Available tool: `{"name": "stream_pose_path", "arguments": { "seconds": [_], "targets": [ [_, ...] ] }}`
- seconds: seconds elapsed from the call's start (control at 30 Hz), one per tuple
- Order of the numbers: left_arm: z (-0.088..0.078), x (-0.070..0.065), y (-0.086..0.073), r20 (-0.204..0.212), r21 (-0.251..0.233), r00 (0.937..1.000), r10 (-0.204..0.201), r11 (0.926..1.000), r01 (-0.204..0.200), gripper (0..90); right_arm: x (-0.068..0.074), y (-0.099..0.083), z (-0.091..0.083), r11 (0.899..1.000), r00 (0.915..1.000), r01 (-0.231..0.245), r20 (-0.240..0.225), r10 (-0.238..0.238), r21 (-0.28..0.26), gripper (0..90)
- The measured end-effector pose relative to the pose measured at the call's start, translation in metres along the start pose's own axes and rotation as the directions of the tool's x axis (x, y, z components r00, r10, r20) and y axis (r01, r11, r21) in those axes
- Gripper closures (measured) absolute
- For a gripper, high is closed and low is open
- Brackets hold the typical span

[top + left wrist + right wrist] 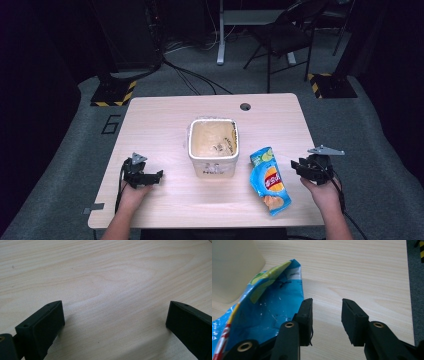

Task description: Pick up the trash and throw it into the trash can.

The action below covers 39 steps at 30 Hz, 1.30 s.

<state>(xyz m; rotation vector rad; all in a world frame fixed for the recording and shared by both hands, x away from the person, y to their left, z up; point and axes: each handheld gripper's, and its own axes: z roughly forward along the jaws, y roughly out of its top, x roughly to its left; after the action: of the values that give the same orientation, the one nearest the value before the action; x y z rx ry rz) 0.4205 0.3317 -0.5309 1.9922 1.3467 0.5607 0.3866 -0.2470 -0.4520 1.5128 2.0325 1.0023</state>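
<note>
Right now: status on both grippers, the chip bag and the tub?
Left gripper open, over bare table. Right gripper open, empty, just right of the chip bag. Bag flat beside the tub. Nothing between.

A blue crisp bag (269, 181) lies flat on the worktop (160, 120), its green-and-yellow top end pointing away from the person, just right of an open, upright white tub (213, 148) that stands mid-worktop with a tan inside.
</note>
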Motion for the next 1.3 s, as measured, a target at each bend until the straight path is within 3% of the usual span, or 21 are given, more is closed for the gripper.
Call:
{"name": "stream_pose_path", "arguments": {
  "seconds": [0.3, 0.67, 0.97, 1.3],
  "targets": [
    [0.000, -0.001, 0.000, -0.003, 0.001, 1.0000, 0.001, 1.0000, -0.001, 1.7, 0.013, 0.008, -0.008, 1.000, 0.9980, 0.026, -0.058, -0.026, 0.002, 68.4],
    [0.000, -0.001, 0.000, -0.002, 0.002, 1.0000, 0.001, 1.0000, -0.001, 1.7, 0.033, 0.014, -0.015, 0.997, 0.9913, 0.079, -0.107, -0.077, 0.017, 68.4],
    [0.000, -0.001, 0.000, -0.002, 0.003, 1.0000, 0.001, 1.0000, -0.001, 1.7, 0.042, 0.016, -0.022, 0.997, 0.9847, 0.069, -0.161, -0.066, 0.019, 68.1],
    [0.000, -0.001, 0.000, -0.002, 0.003, 1.0000, 0.000, 1.0000, 0.000, 1.7, 0.047, 0.014, -0.019, 0.996, 0.9787, 0.069, -0.197, -0.058, 0.050, 67.9]
  ]
}}
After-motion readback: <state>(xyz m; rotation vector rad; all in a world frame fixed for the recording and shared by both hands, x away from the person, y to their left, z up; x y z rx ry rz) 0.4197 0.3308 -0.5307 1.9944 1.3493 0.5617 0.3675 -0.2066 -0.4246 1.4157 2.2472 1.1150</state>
